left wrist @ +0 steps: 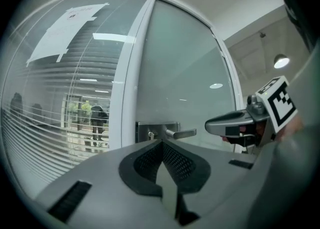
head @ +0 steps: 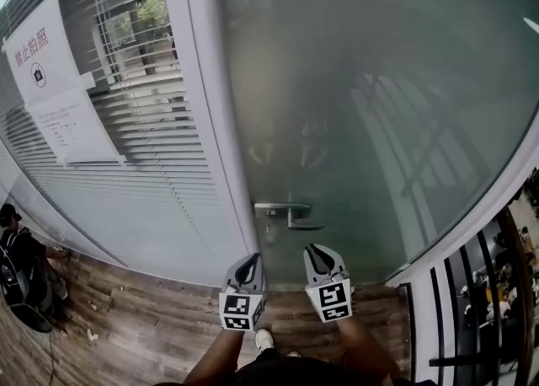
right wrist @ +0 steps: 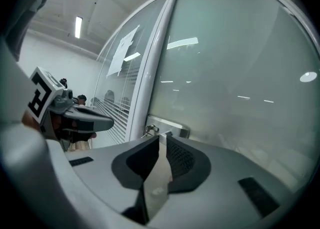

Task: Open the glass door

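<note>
Two grippers point at the frosted glass door (head: 362, 106), side by side and near each other, and both stop short of the pane. We show the left gripper (head: 246, 265) with its jaws pressed together and nothing between them. The right gripper (head: 319, 256) likewise has its jaws closed on nothing. Each carries a marker cube (head: 242, 310) at its rear, towards the person's forearms.

The door stands shut, and its left edge meets the white frame post (head: 206, 106). Its metal lever handle (head: 299, 217) lies horizontal on a lock plate (left wrist: 150, 128) at that left edge. The handle sits just ahead of the two gripper tips and between them, and neither touches it.

Left of the post we see a glazed wall with slatted blinds (head: 143, 148), and two paper notices (head: 50, 81) are fixed to it. A wood-pattern floor (head: 135, 313) runs along the base of the wall. At the far left edge of the head view, a person (head: 21, 262) in dark clothes is low beside the glazed wall.
</note>
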A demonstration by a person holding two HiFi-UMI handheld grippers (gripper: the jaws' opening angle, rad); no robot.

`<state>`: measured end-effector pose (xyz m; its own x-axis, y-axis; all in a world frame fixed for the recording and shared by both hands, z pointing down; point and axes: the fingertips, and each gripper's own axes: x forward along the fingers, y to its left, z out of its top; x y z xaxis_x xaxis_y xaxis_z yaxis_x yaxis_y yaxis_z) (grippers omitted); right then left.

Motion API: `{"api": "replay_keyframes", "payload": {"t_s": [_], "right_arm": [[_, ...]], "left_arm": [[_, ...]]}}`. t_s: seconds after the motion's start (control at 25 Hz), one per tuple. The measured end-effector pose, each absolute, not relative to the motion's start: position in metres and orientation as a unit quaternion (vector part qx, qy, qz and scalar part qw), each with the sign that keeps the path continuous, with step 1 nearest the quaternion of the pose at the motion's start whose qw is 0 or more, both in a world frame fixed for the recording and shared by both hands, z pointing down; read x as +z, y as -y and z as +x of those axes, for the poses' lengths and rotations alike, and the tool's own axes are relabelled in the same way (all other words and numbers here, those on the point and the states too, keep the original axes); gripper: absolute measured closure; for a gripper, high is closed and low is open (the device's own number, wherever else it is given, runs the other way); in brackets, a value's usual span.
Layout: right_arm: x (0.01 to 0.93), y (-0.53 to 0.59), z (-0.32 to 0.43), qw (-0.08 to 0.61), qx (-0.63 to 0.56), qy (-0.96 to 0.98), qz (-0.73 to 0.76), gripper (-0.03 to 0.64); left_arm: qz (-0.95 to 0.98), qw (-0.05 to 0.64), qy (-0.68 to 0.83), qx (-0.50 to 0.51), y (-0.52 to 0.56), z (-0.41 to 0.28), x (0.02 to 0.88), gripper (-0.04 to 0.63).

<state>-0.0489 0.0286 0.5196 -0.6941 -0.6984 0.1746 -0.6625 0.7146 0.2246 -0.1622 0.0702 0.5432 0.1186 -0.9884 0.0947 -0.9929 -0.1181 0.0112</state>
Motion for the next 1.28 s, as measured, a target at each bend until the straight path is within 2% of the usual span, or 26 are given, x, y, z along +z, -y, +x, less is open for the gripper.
{"api": "replay_keyframes", "payload": {"t_s": [0.12,0.4,0.64,0.92,1.2,1.28], "right_arm": [[0.519,-0.013,-0.060,0.176,-0.131,0.914,0.341,0.490],[0.528,0.023,-0.080,0.297,-0.269,0.876,0.267,0.456],[0.553,0.042,-0.093,0.396,-0.369,0.818,0.193,0.443],[0.588,0.054,-0.096,0.501,-0.366,0.775,0.119,0.437],[0.610,0.056,-0.107,0.533,-0.358,0.763,0.076,0.440],[0.613,0.057,-0.110,0.532,-0.353,0.766,0.076,0.470]], "left_arm": [[0.752,0.035,0.657,0.033,-0.059,-0.168,0.543,0.597],[0.746,0.050,0.663,0.032,-0.045,-0.194,0.554,0.597],[0.751,0.057,0.657,0.034,-0.038,-0.191,0.561,0.597],[0.760,0.061,0.646,0.036,-0.031,-0.186,0.566,0.597],[0.765,0.063,0.640,0.036,-0.026,-0.184,0.569,0.597],[0.764,0.064,0.641,0.037,-0.026,-0.187,0.571,0.597]]}}
